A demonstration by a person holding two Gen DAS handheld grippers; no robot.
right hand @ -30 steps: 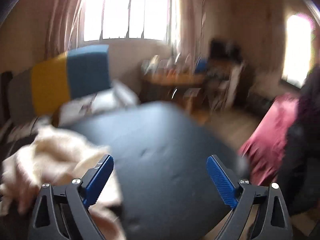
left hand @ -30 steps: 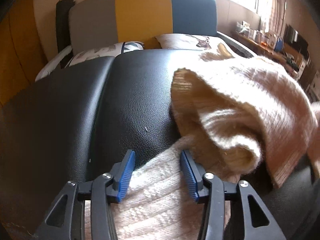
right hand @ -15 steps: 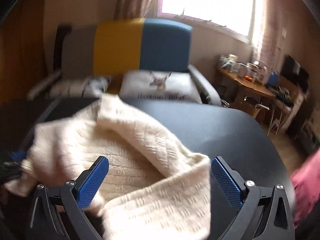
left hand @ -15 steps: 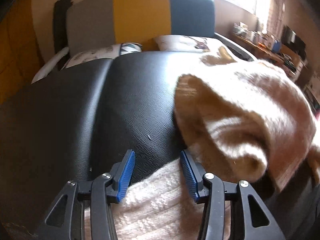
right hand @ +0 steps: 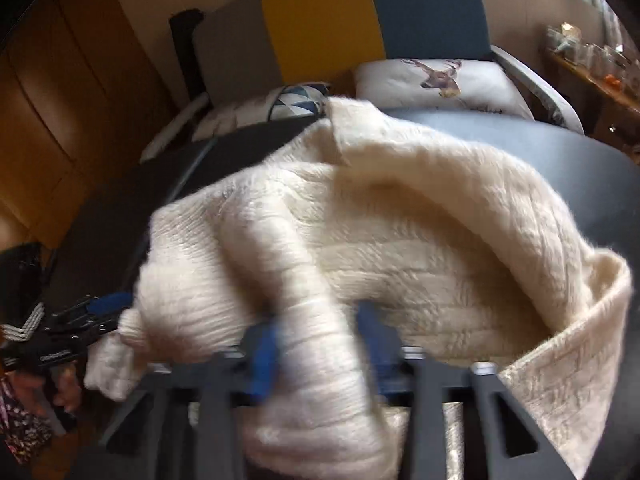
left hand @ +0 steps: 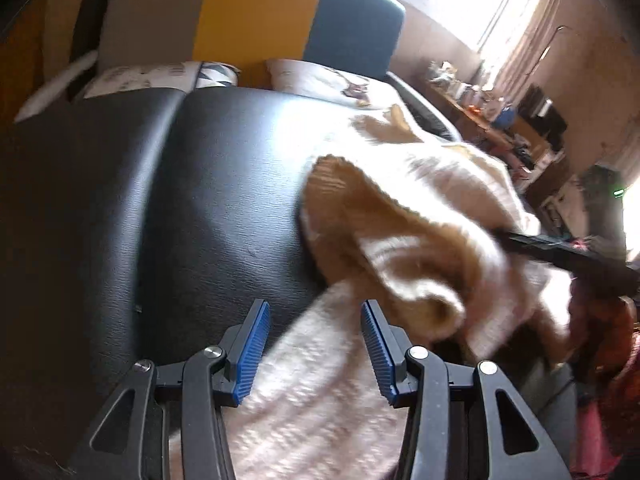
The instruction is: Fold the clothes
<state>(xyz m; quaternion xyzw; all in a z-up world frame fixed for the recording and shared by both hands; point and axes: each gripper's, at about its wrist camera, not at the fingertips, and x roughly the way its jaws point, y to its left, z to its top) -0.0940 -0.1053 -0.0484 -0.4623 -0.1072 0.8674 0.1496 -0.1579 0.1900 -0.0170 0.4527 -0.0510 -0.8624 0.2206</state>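
A cream knitted sweater lies bunched on a black padded surface. In the left wrist view a strip of it runs between the blue pads of my left gripper, which is shut on it. In the right wrist view the sweater fills the middle, and a rolled sleeve part passes between the blurred fingers of my right gripper, shut on it. The other tool shows in each view: the right gripper as a dark bar, the left gripper at the sweater's left end.
Behind the black surface stands a grey, yellow and teal backrest with patterned pillows. A cluttered wooden desk is at the far right under a bright window. A hand holds the left tool.
My right gripper swung from the bare right side over to the sweater, and its wide-open jaws closed onto a sleeve part. The left gripper kept its hold and barely moved.
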